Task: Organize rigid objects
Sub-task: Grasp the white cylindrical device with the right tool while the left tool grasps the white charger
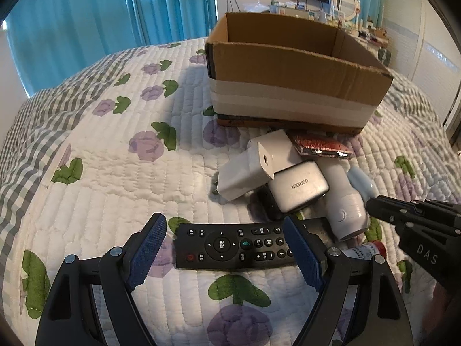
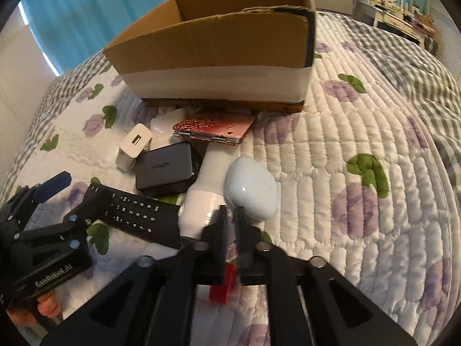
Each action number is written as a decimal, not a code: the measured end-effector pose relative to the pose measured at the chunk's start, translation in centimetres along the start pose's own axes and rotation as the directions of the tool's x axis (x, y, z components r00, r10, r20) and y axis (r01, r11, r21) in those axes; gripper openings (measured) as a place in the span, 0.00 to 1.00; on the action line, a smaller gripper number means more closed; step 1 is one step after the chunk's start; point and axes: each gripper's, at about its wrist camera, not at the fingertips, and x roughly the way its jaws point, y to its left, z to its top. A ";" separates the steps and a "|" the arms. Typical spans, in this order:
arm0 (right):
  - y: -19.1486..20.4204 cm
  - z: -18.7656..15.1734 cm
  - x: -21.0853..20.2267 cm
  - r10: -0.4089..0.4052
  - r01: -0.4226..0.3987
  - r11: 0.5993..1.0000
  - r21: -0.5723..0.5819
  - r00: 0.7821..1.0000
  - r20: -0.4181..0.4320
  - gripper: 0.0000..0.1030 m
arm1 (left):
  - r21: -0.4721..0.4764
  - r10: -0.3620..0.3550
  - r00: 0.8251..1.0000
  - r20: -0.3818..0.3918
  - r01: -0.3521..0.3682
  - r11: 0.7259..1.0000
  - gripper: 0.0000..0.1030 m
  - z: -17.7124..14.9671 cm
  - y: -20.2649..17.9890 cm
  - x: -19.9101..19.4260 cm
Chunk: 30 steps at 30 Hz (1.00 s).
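Blue-padded fingers point(image 1: 149, 248) of the left gripper point(image 1: 227, 255) stand wide apart, released, with the black rectangular TV remote point(image 1: 233, 245) lying crosswise between them on the white quilted bedspread with purple flowers point(image 1: 115, 173); the right pad overlaps the remote's number end, while the left pad stands just off its power-button end. Dark fingers point(image 2: 223, 225) of the right gripper point(image 2: 232, 230) are drawn almost together with nothing between them, tips just short of the pale blue egg-shaped case point(image 2: 252, 191) and beside the white cylindrical device point(image 2: 201, 210). A red-capped small tube point(image 2: 223, 284) lies under this gripper. Beyond the remote sits a pile: a white USB charger cube point(image 1: 259, 167), a grey UGREEN charger block point(image 1: 299, 187) and a red patterned hinged compact point(image 1: 319, 145). Behind them stands the open brown cardboard box with a white tape band point(image 1: 288, 83).
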 end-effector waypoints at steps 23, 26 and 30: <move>1.7 0.2 -0.5 -0.012 0.016 0.997 -0.069 0.998 0.061 0.45 | 0.048 0.033 0.999 -0.011 -0.032 0.998 0.83 2.0 -1.2 2.5; 1.2 0.2 -0.8 0.010 -0.006 0.998 -0.055 0.998 0.059 0.45 | 0.101 0.081 0.996 -0.024 -0.078 0.992 0.81 2.6 -2.0 4.0; 0.6 0.2 -0.9 0.031 -0.028 0.999 -0.043 0.998 0.053 0.45 | 0.114 0.101 0.994 -0.038 -0.096 0.989 0.81 3.4 -1.8 5.3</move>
